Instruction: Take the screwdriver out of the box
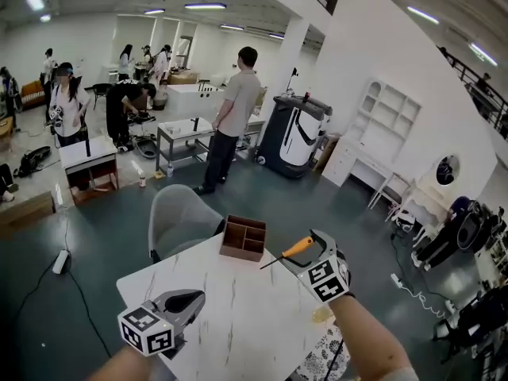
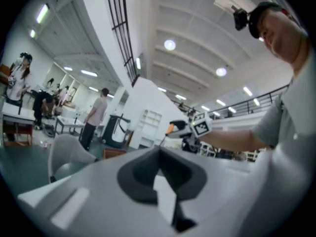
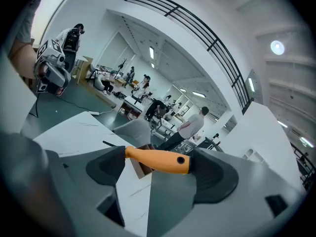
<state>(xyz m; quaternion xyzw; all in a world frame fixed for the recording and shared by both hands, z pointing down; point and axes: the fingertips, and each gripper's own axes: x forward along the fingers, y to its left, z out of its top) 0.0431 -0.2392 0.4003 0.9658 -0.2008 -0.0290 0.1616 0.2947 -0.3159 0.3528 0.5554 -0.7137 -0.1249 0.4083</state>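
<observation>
Screwdriver (image 1: 295, 249) is clamped by its orange handle in right gripper (image 1: 315, 252), lifted clear just right of box (image 1: 240, 254). Judged light, stiff; handle is best gripped. Left gripper (image 1: 184, 302) is held closed, empty.

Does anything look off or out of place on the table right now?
Nothing stands out. The box sits upright near the far edge of the table, with nothing spilled or broken. The screwdriver is out of it, clamped by its orange handle in the right tool, shaft pointing toward the box.
</observation>
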